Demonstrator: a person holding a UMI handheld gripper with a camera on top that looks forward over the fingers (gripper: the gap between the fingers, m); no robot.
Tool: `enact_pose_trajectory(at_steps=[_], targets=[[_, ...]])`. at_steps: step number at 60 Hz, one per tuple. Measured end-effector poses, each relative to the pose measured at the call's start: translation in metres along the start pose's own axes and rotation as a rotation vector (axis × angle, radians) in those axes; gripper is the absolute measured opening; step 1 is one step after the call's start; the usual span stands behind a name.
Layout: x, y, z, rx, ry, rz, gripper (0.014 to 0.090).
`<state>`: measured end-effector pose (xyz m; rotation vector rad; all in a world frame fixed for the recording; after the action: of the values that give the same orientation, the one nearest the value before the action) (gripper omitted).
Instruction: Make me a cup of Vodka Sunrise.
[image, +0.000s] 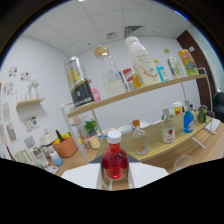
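A small bottle (114, 159) with a white cap holds red liquid. I cannot tell how the hand-held gripper stands.

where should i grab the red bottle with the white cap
The red bottle stands upright just ahead of the fingers, at the near edge of the wooden counter. Its round body looks wider than the narrow neck under the white cap, so taking the body from the near side, one finger at each flank, seems safest. The fingers themselves are not visible here.

A black mask hides the fingers and the red bottle's (114, 161) base; shelf labels are unreadable.
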<state>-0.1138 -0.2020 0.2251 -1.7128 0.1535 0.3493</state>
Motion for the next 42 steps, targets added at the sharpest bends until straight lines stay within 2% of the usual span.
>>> enact_pose_trajectory(at_steps=[14,19,32,42], targets=[[0.0,0.124,0.033,-0.218,0.046,-0.187,0.0347],[0.005,0.153,0.037,-0.271,0.068,-0.223,0.0346],[0.017,0.197,0.041,-0.383,0.127,-0.291,0.0344],[0.014,0.209,0.045,-0.412,0.14,-0.271,0.0345]])
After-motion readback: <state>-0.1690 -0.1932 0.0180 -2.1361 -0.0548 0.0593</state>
